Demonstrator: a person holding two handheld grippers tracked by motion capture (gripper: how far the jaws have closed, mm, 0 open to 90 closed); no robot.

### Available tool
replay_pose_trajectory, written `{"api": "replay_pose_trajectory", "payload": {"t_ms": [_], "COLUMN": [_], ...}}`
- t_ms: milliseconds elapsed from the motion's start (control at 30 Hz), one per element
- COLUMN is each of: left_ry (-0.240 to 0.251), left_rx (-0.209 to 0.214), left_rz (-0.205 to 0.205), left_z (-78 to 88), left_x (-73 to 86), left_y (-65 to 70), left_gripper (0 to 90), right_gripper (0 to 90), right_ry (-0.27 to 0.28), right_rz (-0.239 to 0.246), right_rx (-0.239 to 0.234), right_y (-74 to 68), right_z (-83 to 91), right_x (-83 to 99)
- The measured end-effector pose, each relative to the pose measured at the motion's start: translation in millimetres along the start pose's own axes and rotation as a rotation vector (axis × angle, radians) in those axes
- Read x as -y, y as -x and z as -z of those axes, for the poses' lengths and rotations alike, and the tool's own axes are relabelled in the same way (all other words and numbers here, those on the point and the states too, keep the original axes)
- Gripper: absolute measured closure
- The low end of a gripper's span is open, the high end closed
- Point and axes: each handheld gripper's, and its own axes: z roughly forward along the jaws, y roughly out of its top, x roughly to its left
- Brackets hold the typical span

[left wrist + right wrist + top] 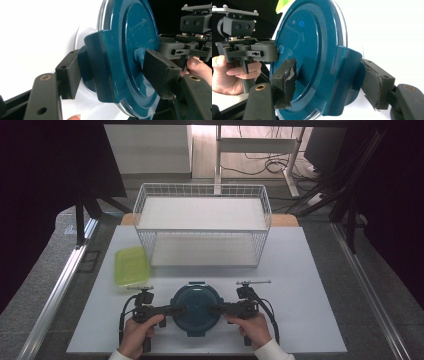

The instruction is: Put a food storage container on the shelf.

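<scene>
Both of the person's hands come in at the near edge of the white table (300, 320), each holding a gripper aimed inward at the same thing. Between them lies a round dark-teal lidded container (196, 308), flat on the table just ahead of the hands, with a clip tab at each side.

At the container's left edge, the left gripper (176, 310) has its jaws set on either side of the left clip tab; in the left gripper view (110, 72) one pad lies against the tab's outer face and the other against the top of the lid, so it is clamped on the container. On the opposite edge, the right gripper (218, 309) mirrors this; in the right gripper view (329, 82) one worn pad presses the lid's top and the other the tab's outer face, so it too grips the container.

Just beyond, to the left, a yellow-green lid (131, 265) lies flat on the table, apart from the container. Farther back stands a white wire basket (202, 190), at the table's far edge. Behind it, cables trail across the floor.
</scene>
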Motion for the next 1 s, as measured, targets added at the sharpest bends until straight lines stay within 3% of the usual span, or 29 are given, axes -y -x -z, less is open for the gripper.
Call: {"api": "replay_pose_trajectory", "payload": {"t_ms": [433,567,1000], "left_ry": [0.026,0.034,0.049], "left_rx": [-0.040,-0.058,-0.043], "left_rz": [-0.035,-0.071,-0.086], "left_z": [5.9,7.5,8.0], "left_x": [2.1,1.6,-1.4], "left_y": [14.7,19.4,26.3], "left_gripper": [39.4,39.4,39.6], "right_gripper": [37.6,37.9,38.0], "right_ry": [0.017,0.024,0.049], "right_rz": [0.022,0.030,0.071], "right_rx": [0.005,0.006,0.021], "right_y": [-5.7,-7.3,-13.7], "right_z": [8.0,9.0,18.6], "right_x": [3.7,2.6,-3.1]}}
